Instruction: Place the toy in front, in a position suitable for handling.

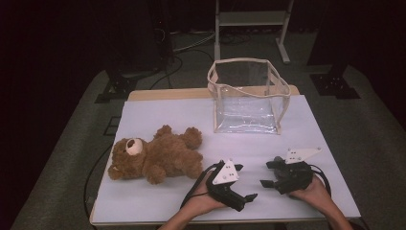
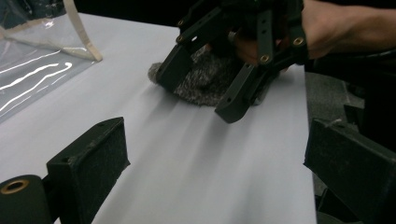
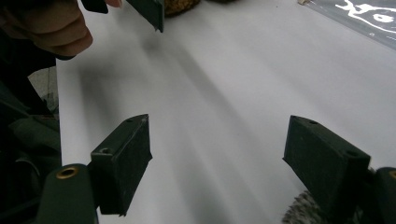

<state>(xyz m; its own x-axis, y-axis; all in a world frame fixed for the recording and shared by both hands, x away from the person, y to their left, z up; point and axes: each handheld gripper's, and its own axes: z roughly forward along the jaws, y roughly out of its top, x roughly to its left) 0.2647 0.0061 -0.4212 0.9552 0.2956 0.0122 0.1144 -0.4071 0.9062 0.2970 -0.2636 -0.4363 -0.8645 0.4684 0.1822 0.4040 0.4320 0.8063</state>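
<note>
A brown teddy bear point(image 1: 155, 158) lies on its back at the left of the white table point(image 1: 167, 115). At the back middle stands a clear plastic bag point(image 1: 246, 96) with a cream trim, its top open. My left gripper point(image 1: 245, 182) rests near the front edge, right of the bear, open and empty point(image 2: 219, 168). My right gripper point(image 1: 267, 173) faces it from the right, also open with nothing between its jaws point(image 3: 219, 158). A grey speckled woolly thing point(image 2: 205, 84) lies under the right gripper.
Bare white tabletop runs between the grippers and the bag. The bag's corner point(image 2: 42, 51) lies left in the left gripper view. Dark stands point(image 1: 335, 81), cables and a white frame point(image 1: 251, 24) are on the floor behind the table.
</note>
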